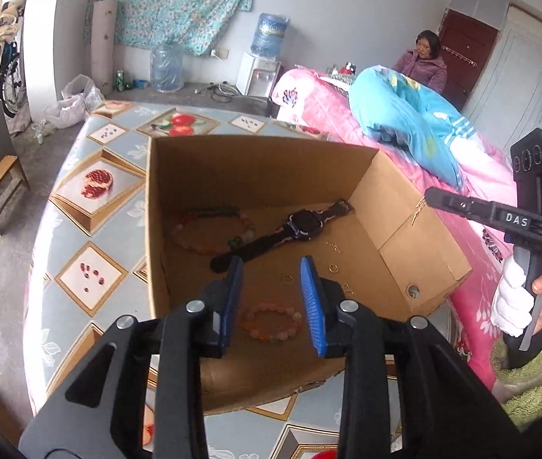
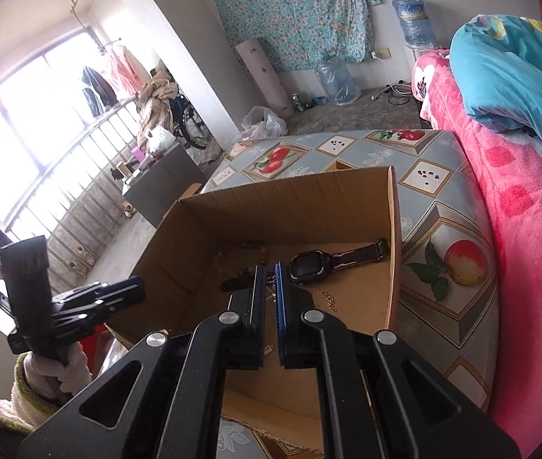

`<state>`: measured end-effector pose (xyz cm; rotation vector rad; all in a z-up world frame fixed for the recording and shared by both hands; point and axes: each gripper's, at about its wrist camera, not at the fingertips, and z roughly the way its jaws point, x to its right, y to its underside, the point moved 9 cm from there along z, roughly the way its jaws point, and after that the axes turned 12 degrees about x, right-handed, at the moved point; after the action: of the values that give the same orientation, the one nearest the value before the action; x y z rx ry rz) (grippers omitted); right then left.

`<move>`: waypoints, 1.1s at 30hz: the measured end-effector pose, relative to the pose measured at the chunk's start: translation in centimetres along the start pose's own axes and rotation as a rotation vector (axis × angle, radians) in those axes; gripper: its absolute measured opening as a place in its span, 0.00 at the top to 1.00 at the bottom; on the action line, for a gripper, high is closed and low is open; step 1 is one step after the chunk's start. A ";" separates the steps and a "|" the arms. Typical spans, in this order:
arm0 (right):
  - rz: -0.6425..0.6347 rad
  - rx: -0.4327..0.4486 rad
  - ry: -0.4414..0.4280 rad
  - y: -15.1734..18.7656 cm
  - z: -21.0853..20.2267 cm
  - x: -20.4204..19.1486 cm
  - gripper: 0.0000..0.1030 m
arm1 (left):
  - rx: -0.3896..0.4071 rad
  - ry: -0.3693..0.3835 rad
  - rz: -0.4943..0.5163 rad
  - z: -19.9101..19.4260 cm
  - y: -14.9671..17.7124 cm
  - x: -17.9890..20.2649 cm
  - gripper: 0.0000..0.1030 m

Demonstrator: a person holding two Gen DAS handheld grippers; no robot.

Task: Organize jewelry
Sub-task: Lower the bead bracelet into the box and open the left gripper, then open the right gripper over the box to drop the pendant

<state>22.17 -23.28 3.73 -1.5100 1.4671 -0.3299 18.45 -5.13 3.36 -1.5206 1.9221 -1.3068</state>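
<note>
White letters "DAS" stand on the black body of the right tool (image 1: pixel 430 197); nothing else is readable.

My left tool (image 1: pixel 271 267) has black arms and ribbed blue pads. The plain brown cardboard box (image 1: pixel 263 164) holds a black wristwatch (image 1: pixel 301 225) and a pink-and-orange beaded bracelet (image 1: pixel 271 323). The counter's grey-blue cloth (image 1: pixel 91 229) carries gold-framed diamonds with red pomegranates. The bed's blanket (image 2: pixel 531 229) is pink with red flowers.

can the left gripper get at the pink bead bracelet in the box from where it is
Probably yes: the left gripper hovers open right above the bracelet in the open-topped box, with nothing between.
</note>
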 end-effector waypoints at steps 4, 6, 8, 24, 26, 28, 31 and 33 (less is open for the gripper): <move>-0.058 -0.077 0.082 0.8 1.3 0.7 0.95 | 0.074 -0.052 0.015 -1.9 -1.3 -1.1 0.56; -0.093 -0.096 0.140 1.2 1.5 1.0 0.94 | 0.091 -0.078 0.015 -2.7 -1.5 -1.9 0.45; -0.096 -0.101 0.166 1.4 1.3 1.3 0.94 | 0.095 -0.100 0.016 -3.0 -1.5 -2.6 0.42; 0.127 -0.014 0.238 1.9 -4.0 5.5 0.64 | -0.095 -0.091 -0.131 -0.5 3.3 -5.5 0.31; 0.149 -0.072 0.230 3.3 -3.4 6.0 0.64 | -0.121 -0.049 -0.167 0.2 3.9 -5.0 0.31; 0.164 -0.136 0.196 4.7 -2.5 6.0 0.64 | -0.138 -0.011 -0.205 0.7 4.4 -4.4 0.29; 0.149 -0.160 0.173 5.5 -1.9 5.1 0.58 | -0.133 -0.030 -0.195 0.8 4.7 -3.9 0.27; 0.130 -0.160 0.192 5.4 -2.0 4.6 0.56 | -0.130 -0.047 -0.192 0.7 4.8 -3.6 0.26</move>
<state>18.46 -27.12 -1.34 -1.5328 1.7705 -0.2918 17.56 -2.21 -1.88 -1.8225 1.9030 -1.2306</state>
